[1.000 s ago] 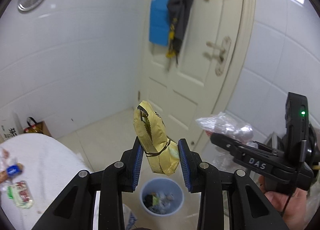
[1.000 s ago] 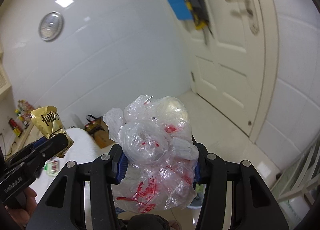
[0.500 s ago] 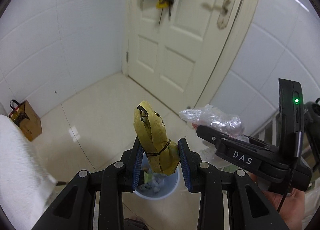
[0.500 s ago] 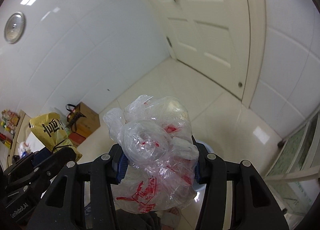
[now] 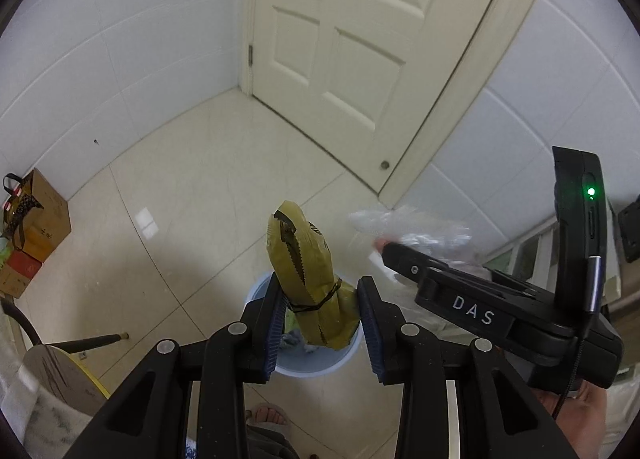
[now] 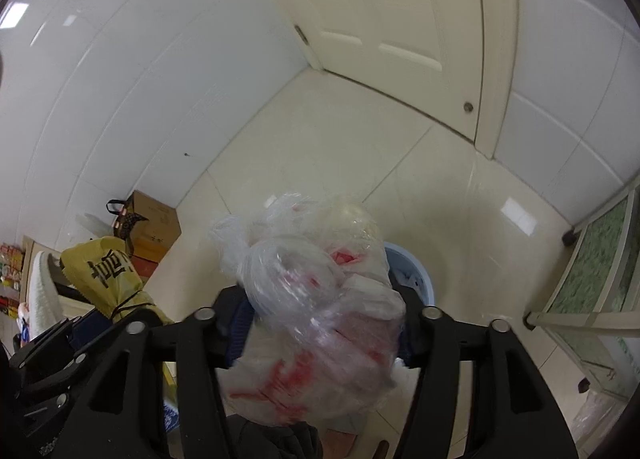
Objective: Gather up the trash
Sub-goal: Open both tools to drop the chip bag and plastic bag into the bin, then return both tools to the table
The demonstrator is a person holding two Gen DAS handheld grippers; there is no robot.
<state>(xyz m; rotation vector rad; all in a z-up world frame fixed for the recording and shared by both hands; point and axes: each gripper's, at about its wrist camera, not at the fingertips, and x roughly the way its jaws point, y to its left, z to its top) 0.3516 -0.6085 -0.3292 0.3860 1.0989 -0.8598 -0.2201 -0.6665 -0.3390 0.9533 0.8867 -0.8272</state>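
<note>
Yellow snack wrapper sits between the pads of the left hand-held gripper, long axis roughly along the fingers, torn serrated end pointing up and away from the camera, slightly tilted left. A dark band is tied round its lower part. Jaws narrow, pinching the wrapper's lower end; the left pad presses on it, a small gap shows at the right pad. It hangs directly above the light-blue trash bin on the floor; the bin already has scraps inside.

Crumpled clear plastic bag with red print is between the fingers of the right hand-held gripper, bulging up and forward past the tips, no clear long axis. Those jaws have just been opening, about half spread, with the bag still between them; contact with the pads is blurred. Bin rim shows just behind the bag.

Right hand-held gripper is just right of the left one. Brown paper bag stands by the tiled wall, white door beyond.
</note>
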